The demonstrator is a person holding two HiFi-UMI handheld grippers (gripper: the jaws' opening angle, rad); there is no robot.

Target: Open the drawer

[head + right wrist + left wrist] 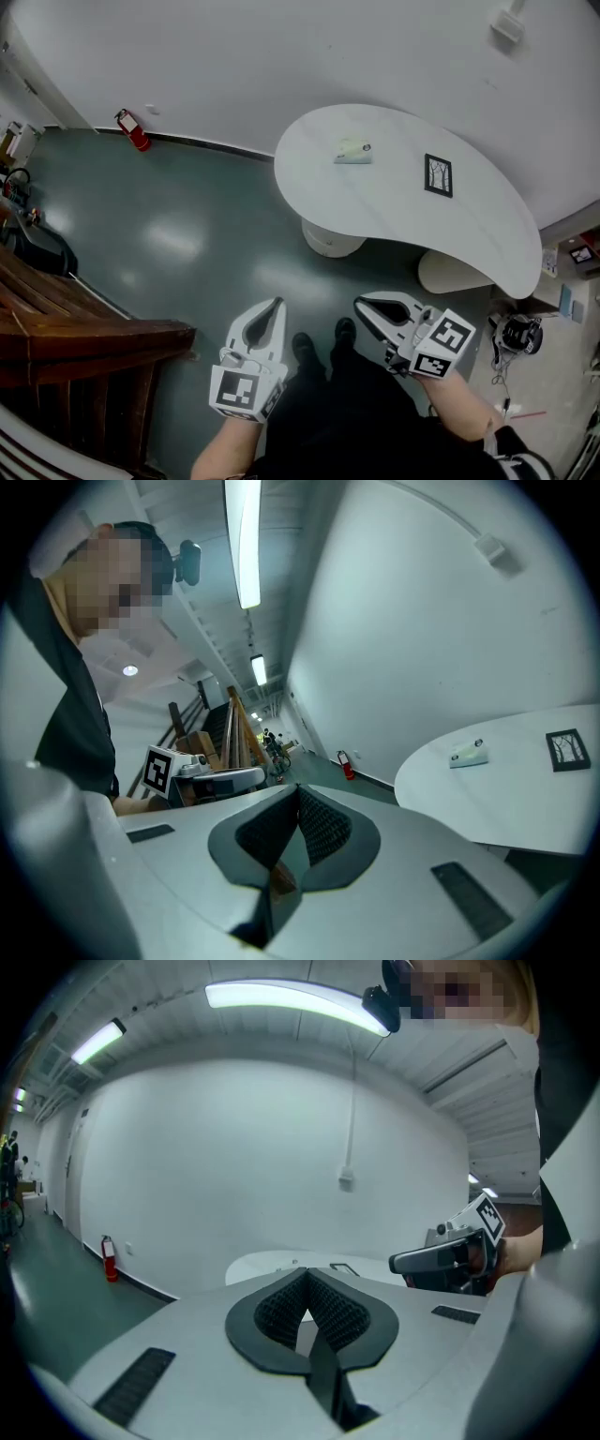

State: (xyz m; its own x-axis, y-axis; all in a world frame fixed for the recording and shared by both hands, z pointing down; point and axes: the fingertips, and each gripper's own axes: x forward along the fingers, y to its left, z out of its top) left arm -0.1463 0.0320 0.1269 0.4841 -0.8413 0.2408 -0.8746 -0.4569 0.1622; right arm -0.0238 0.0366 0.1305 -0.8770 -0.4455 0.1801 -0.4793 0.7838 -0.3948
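No drawer shows in any view. In the head view my left gripper (pixel 277 302) is held low in front of the person's body, jaws shut with nothing between them. My right gripper (pixel 361 305) is beside it, also shut and empty, pointing toward the left one. Both hang over the dark green floor, short of a white curved table (pixel 375 202). The left gripper view shows its own shut jaws (pixel 305 1271) with the right gripper (pixel 441 1258) at the right. The right gripper view shows its shut jaws (pixel 298 789) with the left gripper (pixel 216 778) at the left.
On the table lie a small white object (pixel 353 151) and a black-framed picture (pixel 438 175). A red fire extinguisher (pixel 133 130) stands by the white wall. Dark wooden steps (pixel 84 337) fill the left. Cables and gear (pixel 518 334) lie at the right.
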